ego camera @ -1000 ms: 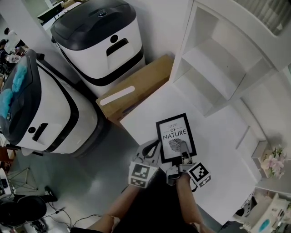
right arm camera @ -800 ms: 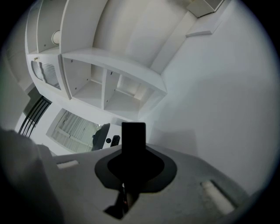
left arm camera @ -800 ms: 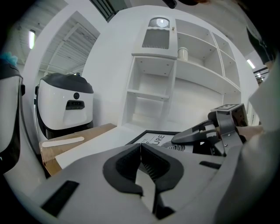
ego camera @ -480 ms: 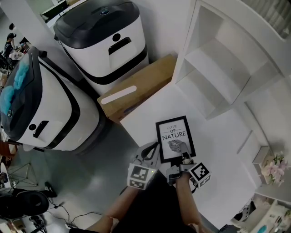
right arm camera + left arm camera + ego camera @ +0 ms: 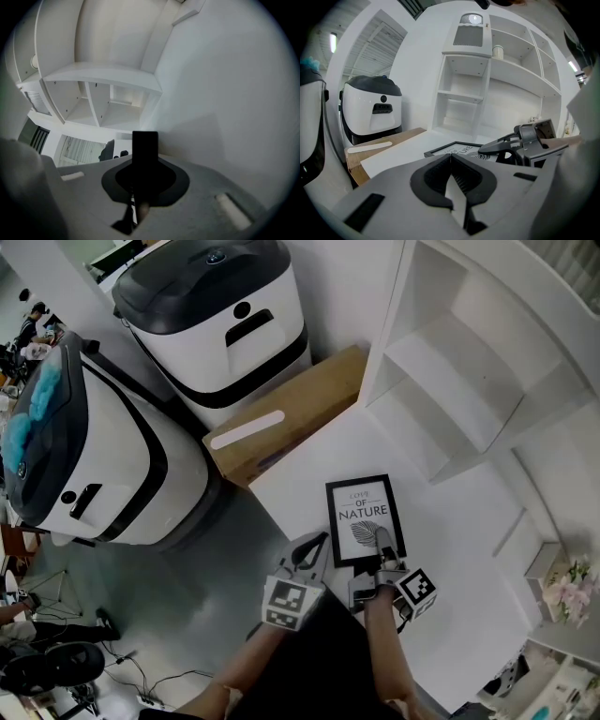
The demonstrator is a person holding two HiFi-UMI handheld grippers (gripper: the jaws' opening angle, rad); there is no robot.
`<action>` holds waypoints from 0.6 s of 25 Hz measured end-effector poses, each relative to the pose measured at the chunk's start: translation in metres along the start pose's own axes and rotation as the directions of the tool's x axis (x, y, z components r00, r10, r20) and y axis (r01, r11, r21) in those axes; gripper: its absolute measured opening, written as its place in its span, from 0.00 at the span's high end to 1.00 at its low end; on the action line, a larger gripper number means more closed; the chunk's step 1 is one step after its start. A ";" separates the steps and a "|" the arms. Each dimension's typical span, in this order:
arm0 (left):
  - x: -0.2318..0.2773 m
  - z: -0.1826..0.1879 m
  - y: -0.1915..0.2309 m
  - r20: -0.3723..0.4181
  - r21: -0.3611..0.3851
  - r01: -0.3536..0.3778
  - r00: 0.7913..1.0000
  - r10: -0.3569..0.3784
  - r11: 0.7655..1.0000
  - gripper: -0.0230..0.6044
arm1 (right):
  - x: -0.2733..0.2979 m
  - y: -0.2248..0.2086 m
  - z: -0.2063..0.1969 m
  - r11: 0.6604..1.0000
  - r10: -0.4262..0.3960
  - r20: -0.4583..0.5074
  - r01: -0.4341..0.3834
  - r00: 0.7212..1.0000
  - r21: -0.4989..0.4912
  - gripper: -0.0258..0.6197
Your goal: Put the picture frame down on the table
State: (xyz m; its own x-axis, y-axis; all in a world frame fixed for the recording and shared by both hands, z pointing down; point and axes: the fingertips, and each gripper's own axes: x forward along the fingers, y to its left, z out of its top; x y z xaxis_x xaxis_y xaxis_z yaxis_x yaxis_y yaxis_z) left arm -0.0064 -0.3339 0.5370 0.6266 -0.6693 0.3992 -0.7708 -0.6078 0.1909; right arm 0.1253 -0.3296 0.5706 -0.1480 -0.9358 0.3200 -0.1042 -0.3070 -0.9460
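A black picture frame [image 5: 364,518] with a "NATURE" print lies face up near the front left edge of the white table [image 5: 450,549]. My right gripper [image 5: 380,542] is shut on its near edge; in the right gripper view the frame [image 5: 145,140] shows edge-on as a dark bar between the jaws of the right gripper [image 5: 143,159]. My left gripper [image 5: 317,542] hovers left of the frame, past the table's edge, shut on nothing. In the left gripper view the left gripper [image 5: 451,158] points toward the frame [image 5: 457,148] and the right gripper [image 5: 506,144].
A white shelf unit [image 5: 450,362] stands on the table's far side. A cardboard box [image 5: 291,413] and two white-and-black machines [image 5: 216,315] [image 5: 84,456] sit on the floor to the left. Flowers [image 5: 567,582] stand at the right edge.
The frame and both grippers keep nearly the same place; the right gripper and frame have edged slightly right. Grip unchanged.
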 end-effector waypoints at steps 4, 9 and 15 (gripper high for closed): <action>0.000 -0.003 -0.001 -0.011 0.004 0.002 1.000 -0.002 1.000 0.94 | 0.001 -0.004 0.001 1.000 -0.002 0.006 0.002 1.000 0.031 0.94; 0.001 -0.007 -0.004 -0.019 0.003 -0.001 1.000 0.001 1.000 0.94 | 0.001 -0.012 0.004 0.998 -0.011 0.005 0.011 1.000 0.057 0.94; -0.001 -0.010 -0.005 -0.026 0.008 -0.002 1.000 0.003 1.000 0.94 | 0.001 -0.017 0.002 0.997 -0.013 0.004 0.012 1.000 0.072 0.94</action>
State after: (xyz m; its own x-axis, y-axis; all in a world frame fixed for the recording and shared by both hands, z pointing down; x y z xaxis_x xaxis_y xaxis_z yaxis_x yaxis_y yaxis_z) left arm -0.0045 -0.3265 0.5444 0.6214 -0.6598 0.4225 -0.7714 -0.6095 0.1828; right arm 0.1291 -0.3259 0.5872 -0.1425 -0.9325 0.3319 -0.0352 -0.3303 -0.9432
